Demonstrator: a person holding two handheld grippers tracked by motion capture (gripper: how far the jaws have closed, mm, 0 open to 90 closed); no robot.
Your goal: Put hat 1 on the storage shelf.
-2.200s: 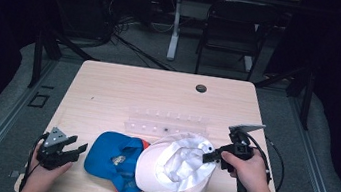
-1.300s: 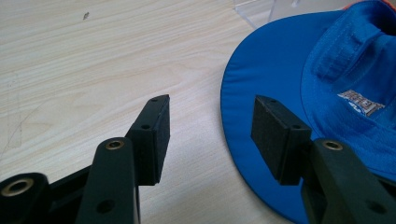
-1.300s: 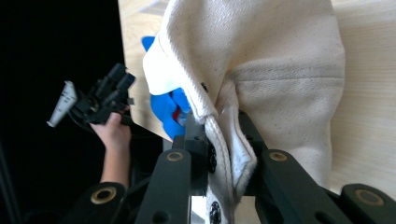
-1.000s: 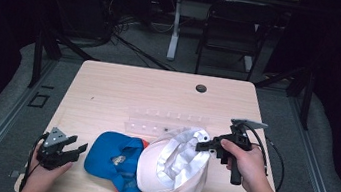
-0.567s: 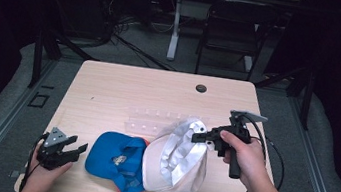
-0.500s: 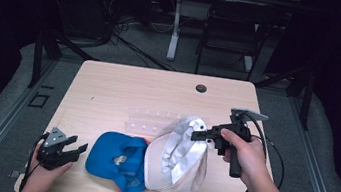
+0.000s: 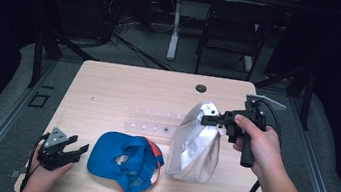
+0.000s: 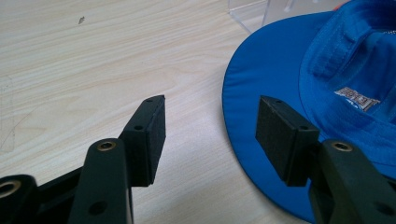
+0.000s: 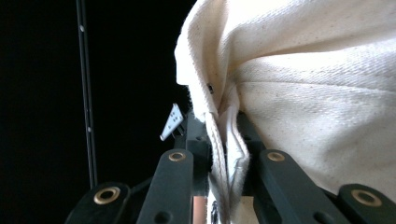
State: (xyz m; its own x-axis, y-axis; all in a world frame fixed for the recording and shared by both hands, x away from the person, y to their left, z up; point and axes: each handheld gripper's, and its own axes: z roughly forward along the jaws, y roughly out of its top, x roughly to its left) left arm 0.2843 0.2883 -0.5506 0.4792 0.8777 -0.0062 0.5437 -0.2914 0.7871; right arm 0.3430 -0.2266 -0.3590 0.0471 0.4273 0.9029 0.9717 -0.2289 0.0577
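Note:
A white cloth hat (image 7: 197, 142) hangs bunched from my right gripper (image 7: 208, 120), its lower end near the table (image 7: 110, 82). In the right gripper view the right gripper (image 9: 224, 135) is shut on a fold of the white hat (image 9: 303, 93). A blue cap (image 7: 124, 160) lies on the table near the front edge, left of the hat. My left gripper (image 7: 72, 150) rests low at the front left, pointing at the cap. Its jaws have just been opening. In the left gripper view the left gripper (image 8: 210, 116) has nothing between its pads, and the blue cap's brim (image 8: 336, 93) lies by the right jaw.
A clear plastic stand (image 7: 155, 121) sits mid-table behind the cap. A dark round grommet (image 7: 201, 88) is set into the table's far side. A black chair (image 7: 238, 30) and cables stand beyond the table. The far half of the table is bare wood.
My right gripper has risen with the white hat, pulling it up off the table and away from the blue cap into a hanging bundle. The left hand has stayed in place.

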